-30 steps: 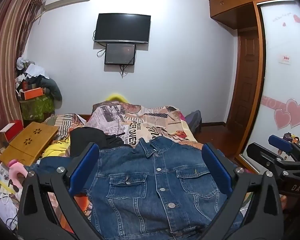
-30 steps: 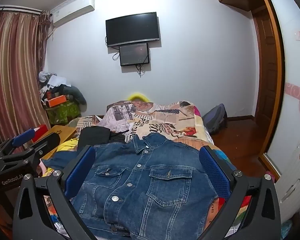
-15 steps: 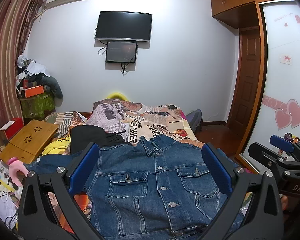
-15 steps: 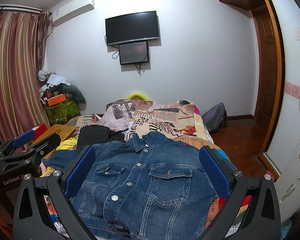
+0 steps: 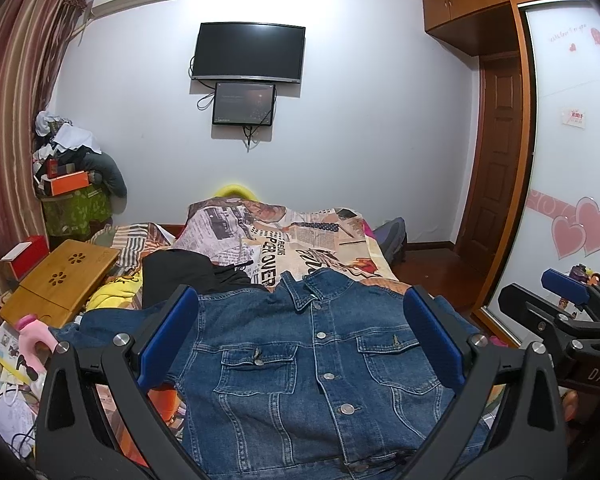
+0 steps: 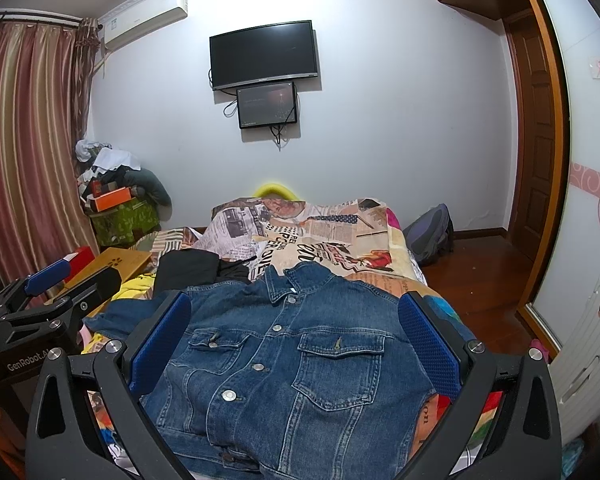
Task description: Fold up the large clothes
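Note:
A blue denim jacket (image 5: 300,356) lies front up and buttoned on the bed, collar toward the far wall; it also shows in the right wrist view (image 6: 284,356). My left gripper (image 5: 300,336) is open and empty, held above the jacket's chest. My right gripper (image 6: 296,336) is open and empty, also above the jacket. The right gripper shows at the right edge of the left wrist view (image 5: 568,320). The left gripper shows at the left edge of the right wrist view (image 6: 48,300). One sleeve spreads out to the left (image 5: 112,320).
A printed bedspread (image 5: 308,240) covers the bed. Black clothing (image 5: 180,272) and a yellow garment (image 5: 112,292) lie left of the jacket. A wooden lap table (image 5: 60,280) sits at the left. A backpack (image 6: 428,232) rests on the floor by the door (image 6: 540,136).
Both grippers have tilted up slightly, so the room and jacket sit a little lower in view. Both stay open above the jacket.

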Demonstrator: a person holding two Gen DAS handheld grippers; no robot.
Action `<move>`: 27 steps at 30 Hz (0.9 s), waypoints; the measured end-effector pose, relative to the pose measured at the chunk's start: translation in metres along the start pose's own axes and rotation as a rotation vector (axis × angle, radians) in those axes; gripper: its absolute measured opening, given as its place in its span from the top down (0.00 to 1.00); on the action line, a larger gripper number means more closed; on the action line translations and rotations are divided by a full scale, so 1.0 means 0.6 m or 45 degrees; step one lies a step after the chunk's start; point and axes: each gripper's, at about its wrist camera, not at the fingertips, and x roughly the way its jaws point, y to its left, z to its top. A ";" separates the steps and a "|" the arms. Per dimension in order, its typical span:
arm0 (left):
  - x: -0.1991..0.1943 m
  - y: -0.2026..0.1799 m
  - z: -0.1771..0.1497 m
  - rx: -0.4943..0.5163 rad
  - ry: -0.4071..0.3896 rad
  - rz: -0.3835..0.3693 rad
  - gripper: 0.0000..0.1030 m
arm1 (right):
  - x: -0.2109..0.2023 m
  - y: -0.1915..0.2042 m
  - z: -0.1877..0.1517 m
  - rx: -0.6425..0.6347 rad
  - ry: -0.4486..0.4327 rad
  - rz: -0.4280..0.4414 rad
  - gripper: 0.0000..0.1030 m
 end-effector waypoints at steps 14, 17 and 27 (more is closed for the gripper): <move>0.003 0.000 -0.001 0.002 0.004 0.002 0.00 | 0.002 0.001 -0.002 0.007 0.005 0.002 0.00; 0.002 0.000 0.000 0.003 0.004 0.003 0.00 | 0.003 0.000 -0.003 0.010 0.004 0.003 0.00; 0.005 -0.002 0.000 0.006 0.008 0.002 0.00 | 0.006 0.002 -0.002 0.008 0.009 0.004 0.00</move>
